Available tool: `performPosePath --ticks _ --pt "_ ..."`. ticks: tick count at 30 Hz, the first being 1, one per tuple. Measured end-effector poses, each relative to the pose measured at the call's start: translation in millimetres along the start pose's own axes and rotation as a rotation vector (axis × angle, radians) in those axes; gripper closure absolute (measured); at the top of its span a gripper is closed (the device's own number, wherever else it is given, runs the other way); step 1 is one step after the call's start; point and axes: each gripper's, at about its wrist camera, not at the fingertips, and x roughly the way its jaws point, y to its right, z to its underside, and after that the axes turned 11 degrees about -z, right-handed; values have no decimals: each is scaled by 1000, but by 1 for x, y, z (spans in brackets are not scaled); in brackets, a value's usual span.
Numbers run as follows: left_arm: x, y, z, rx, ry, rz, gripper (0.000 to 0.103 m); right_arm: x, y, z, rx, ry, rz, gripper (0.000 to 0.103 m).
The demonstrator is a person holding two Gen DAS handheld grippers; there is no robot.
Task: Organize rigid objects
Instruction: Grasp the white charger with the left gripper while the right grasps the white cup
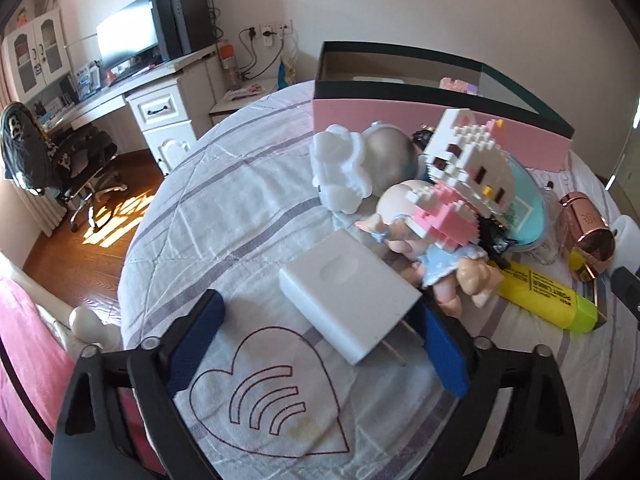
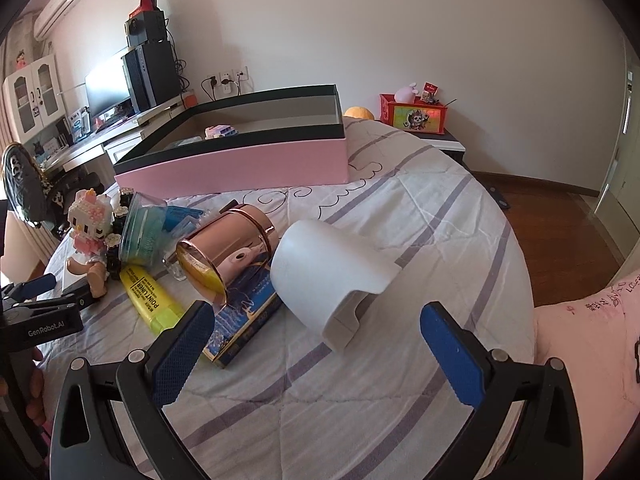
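Observation:
A pile of rigid objects lies on the bed in front of a pink box [image 1: 436,120] with a dark rim, also in the right wrist view [image 2: 240,168]. My left gripper [image 1: 320,334] is open around a white charger plug [image 1: 350,294]; its prongs lie by the right finger. Behind it lie a block cat figure [image 1: 466,164], a doll [image 1: 444,256], a white toy [image 1: 340,168] and a yellow highlighter [image 1: 544,294]. My right gripper [image 2: 316,330] is open and empty, just before a white curved object [image 2: 332,276]. A rose-gold can [image 2: 224,252] lies left of it.
A blue booklet [image 2: 244,320] lies under the can. A teal-lidded clear container [image 2: 144,232] sits by the figure. The box holds a small pastel item [image 2: 220,131]. A desk with a monitor [image 1: 128,36] and a chair [image 1: 44,152] stand beyond the bed. A pink pillow [image 2: 592,336] lies right.

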Motion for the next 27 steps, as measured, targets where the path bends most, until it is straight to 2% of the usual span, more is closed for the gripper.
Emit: performPosePath --ticks 2,5,8,9,11,16,18,20,21,22,24,27 --pt "-5 2 2 19 34 24 43 5 2 -4 -5 -5 14 0" --pt "-10 2 6 38 59 16 49 9 7 -8 8 -14 -20 1" --pt "-13 -3 7 24 57 35 54 14 8 -10 -4 -35 -33 16" --pt "-14 -6 8 16 54 43 54 16 8 -10 -5 -44 -49 30" --pt "-17 -10 11 5 53 60 57 15 9 -10 -9 -41 -65 40" --pt "-15 -22 15 -40 38 93 56 13 10 -8 -19 -34 -77 41" --pt "-13 -20 13 -39 35 83 53 11 10 -6 -18 -30 -83 41" --pt "-12 -15 12 -25 35 77 43 9 10 -4 -16 -28 -88 41" --pt "-12 -11 11 -11 37 73 41 7 10 -3 -15 -27 -90 41" --pt "-12 -8 11 -4 40 61 42 6 10 -2 -14 -25 -92 41" --pt "-11 -6 9 -7 52 22 60 5 9 -2 -11 -23 -98 41" --pt "-11 -9 7 -20 51 31 62 1 8 -1 -11 -18 -108 41"
